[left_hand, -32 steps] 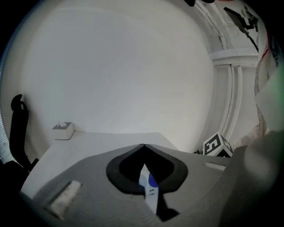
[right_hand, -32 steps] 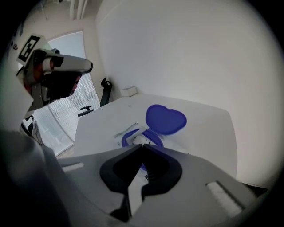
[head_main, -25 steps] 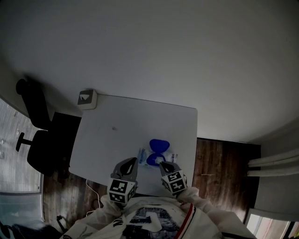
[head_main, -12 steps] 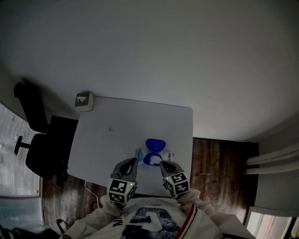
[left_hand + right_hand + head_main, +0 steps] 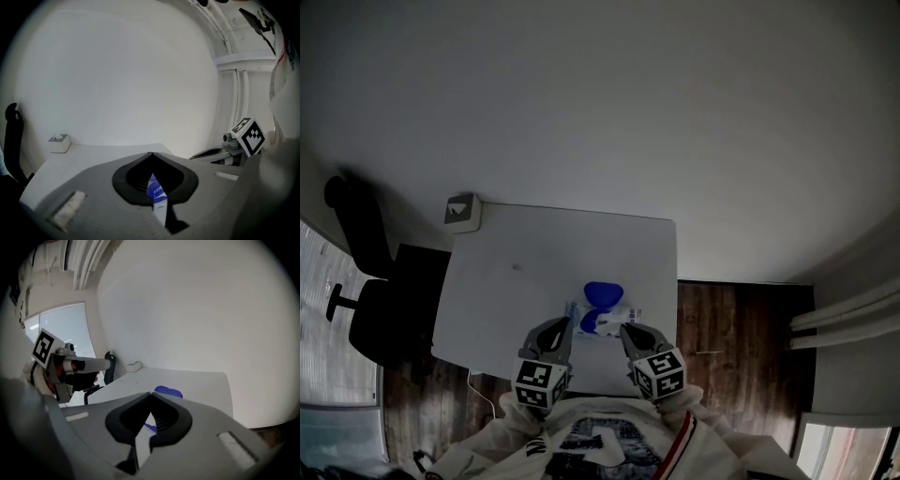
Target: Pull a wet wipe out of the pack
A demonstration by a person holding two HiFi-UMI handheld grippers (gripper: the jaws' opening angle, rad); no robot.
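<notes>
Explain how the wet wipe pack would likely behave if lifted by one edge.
Probably floppy: the pack shows as a thin film edge pinched flat in the shut left claw. Likely light: in the head view it looks small and flat. The thin wipe in the right claw is probably limp.

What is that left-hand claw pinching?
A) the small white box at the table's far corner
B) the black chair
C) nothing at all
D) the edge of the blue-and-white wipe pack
D: in the left gripper view, the left gripper has its jaws closed on the blue-and-white printed edge of the wipe pack.
</notes>
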